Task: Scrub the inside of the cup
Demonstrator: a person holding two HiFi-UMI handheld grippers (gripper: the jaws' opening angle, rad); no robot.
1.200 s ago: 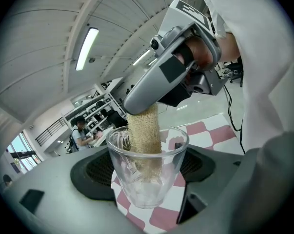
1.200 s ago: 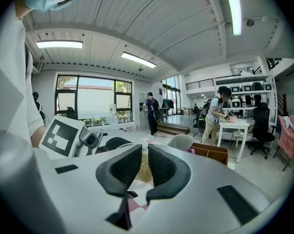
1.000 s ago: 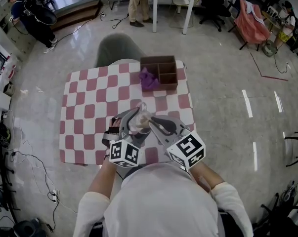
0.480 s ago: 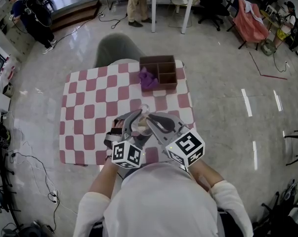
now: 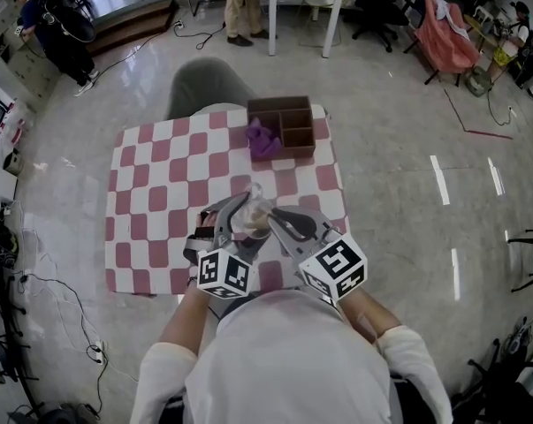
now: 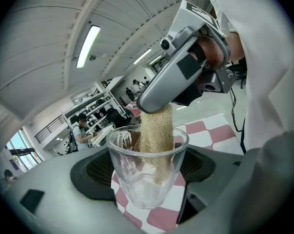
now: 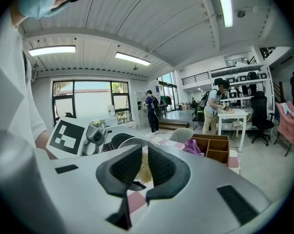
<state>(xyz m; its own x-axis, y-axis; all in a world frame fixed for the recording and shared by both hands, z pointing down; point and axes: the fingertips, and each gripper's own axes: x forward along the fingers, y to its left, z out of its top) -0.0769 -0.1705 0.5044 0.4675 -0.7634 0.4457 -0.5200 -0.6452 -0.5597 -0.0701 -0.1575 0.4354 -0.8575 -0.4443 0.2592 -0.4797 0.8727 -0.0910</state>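
A clear glass cup [image 6: 146,167] sits upright between the black pads of my left gripper [image 6: 146,172], which is shut on it. In the head view the cup [image 5: 251,208] is held above the near part of the checked table. My right gripper [image 6: 173,84] comes in from above, shut on a strip of tan loofah sponge [image 6: 156,140]. The strip hangs down inside the cup, almost to its bottom. In the right gripper view the sponge [image 7: 145,166] shows as a thin tan sliver between the nearly closed jaws of the right gripper [image 7: 143,165].
A red-and-white checked cloth covers the small table [image 5: 160,193]. At its far edge stands a brown compartment box [image 5: 288,126] with a purple cloth [image 5: 262,140] at its left side. A grey chair [image 5: 204,87] stands beyond. People and white tables are farther back.
The cup and both grippers dipped slightly toward me half a second ago and are back where they were a second ago. The sponge stays in the cup.
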